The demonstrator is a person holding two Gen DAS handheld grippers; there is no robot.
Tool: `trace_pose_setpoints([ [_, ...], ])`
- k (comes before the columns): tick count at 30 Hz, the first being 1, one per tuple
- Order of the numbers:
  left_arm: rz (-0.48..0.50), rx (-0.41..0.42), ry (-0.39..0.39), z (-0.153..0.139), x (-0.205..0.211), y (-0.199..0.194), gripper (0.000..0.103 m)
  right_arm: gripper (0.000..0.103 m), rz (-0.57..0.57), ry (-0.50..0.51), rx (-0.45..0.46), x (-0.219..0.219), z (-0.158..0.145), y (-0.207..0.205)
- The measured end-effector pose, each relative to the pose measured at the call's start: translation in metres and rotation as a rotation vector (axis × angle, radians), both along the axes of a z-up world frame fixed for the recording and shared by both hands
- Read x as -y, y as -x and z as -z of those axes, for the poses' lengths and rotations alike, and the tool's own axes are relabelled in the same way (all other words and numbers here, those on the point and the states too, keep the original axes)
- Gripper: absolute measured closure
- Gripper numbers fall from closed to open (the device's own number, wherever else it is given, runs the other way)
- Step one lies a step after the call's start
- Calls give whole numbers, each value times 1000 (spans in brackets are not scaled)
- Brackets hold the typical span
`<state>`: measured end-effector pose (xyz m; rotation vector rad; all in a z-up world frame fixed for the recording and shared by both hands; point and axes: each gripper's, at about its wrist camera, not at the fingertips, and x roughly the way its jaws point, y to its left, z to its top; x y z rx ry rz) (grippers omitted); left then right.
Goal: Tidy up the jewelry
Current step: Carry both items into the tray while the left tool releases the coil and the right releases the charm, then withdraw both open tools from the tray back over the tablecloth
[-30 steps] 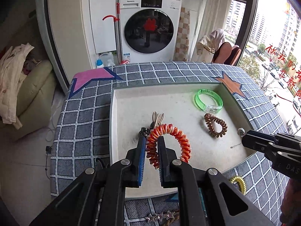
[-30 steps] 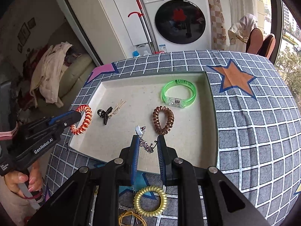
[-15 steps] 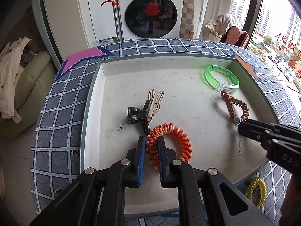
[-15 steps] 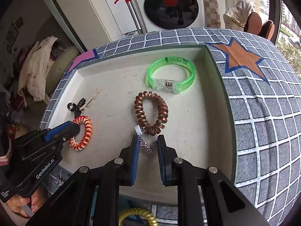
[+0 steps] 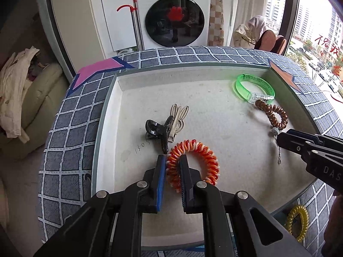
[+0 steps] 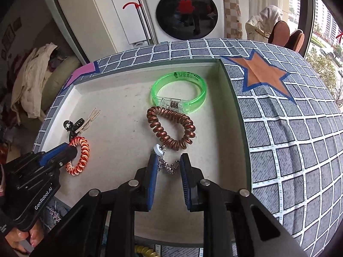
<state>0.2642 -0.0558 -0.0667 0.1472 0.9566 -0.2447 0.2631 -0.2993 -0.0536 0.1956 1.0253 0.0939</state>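
A shallow white tray (image 5: 111, 111) sits on the checked cloth. My left gripper (image 5: 172, 162) is shut on an orange-and-white coil bracelet (image 5: 205, 158), which rests on the tray floor; it also shows in the right wrist view (image 6: 80, 156). My right gripper (image 6: 167, 167) has opened over the tray, and a small silver chain earring with a white disc (image 6: 165, 162) lies between its fingers. A brown coil bracelet (image 6: 171, 128), a green bangle (image 6: 180, 92) and a black clip with a beige hairpin (image 5: 165, 128) lie in the tray.
A yellow coil bracelet (image 5: 297, 220) lies on the cloth outside the tray's near right corner. A small sparkly piece (image 6: 54, 214) lies outside the tray near my left hand. A washing machine (image 5: 173, 15) stands behind the table.
Both grippers moved forward and down into the tray. The orange bracelet now rests on the tray floor. My right gripper's jaws have spread, and the earring lies loose between them.
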Motion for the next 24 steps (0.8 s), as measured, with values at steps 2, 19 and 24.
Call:
trace_pose_setpoints([
  [2,-1,-1,-4,0,0,1,70,67,-4,-3,1,-1,0,1],
  [19,-23,70,9,-32,-7,24,70,39,24,-58,55,4,-35,29],
  [24,-25,78,23,-38,-13,38,70,39,30,-55,70,5,-43,44],
])
